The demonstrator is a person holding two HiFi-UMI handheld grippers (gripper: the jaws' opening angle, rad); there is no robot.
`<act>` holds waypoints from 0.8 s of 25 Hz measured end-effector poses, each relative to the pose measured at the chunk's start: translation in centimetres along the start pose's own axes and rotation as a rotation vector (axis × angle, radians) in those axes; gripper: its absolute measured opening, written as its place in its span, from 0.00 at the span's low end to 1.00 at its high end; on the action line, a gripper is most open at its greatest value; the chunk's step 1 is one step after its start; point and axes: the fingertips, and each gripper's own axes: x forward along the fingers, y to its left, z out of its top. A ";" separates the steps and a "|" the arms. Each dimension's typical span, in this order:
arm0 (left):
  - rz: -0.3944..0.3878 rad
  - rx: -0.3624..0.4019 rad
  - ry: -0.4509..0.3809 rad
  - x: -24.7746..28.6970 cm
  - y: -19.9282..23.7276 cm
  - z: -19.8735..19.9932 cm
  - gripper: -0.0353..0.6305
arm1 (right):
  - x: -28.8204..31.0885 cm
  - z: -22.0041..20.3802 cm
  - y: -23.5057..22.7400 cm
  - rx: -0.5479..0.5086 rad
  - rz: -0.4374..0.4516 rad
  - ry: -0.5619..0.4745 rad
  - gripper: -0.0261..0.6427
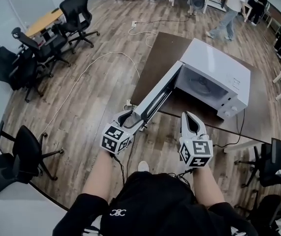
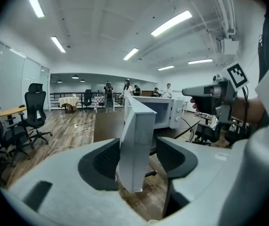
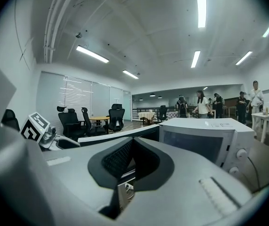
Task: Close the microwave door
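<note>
While the microwave (image 1: 214, 77) sat at centre right of the head view on a dark brown surface (image 1: 160, 45), its door (image 1: 157, 95) stood swung wide, with the free edge reaching toward the lower centre of the frame. The left tongs (image 1: 132, 118) were released and spread wide. They straddled that free edge, which the left gripper view showed standing upright between the two pads (image 2: 101, 161), with a clear gap on its right side. The right tongs (image 1: 188, 117) were clenched on nothing and hung just in front of the open cavity, right of the door.

Recommended technique, by judgement: the door would best be driven from its free edge, far from the hinge, by the pad on its outer face. The push should follow the door's arc rightward toward the control panel rather than run straight. A steady push, continued until the latch caught, should keep the light oven from sliding on the surface. The right tongs appeared to lie inside the door's sweep and would need to withdraw first.

Count: one microwave, one door, two dials (image 1: 234, 109) on its panel, two tongs, one surface carrying the oven. The black office chairs (image 1: 76, 14) at the upper left overlapped too much for a sure count.
</note>
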 end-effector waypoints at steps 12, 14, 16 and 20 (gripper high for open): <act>-0.165 0.077 0.032 2.8 -6.7 0.4 0.42 | -3.6 -0.8 -3.9 0.027 -0.096 -0.001 0.05; -0.195 0.085 0.038 3.3 -8.1 0.4 0.42 | -4.3 -1.0 -4.5 0.031 -0.112 0.000 0.05; -0.227 0.097 0.045 3.8 -9.5 0.4 0.42 | -5.0 -1.3 -5.2 0.036 -0.129 0.003 0.05; -0.283 0.127 0.054 4.8 -12.3 0.6 0.37 | -6.3 -1.6 -6.5 0.049 -0.164 0.007 0.05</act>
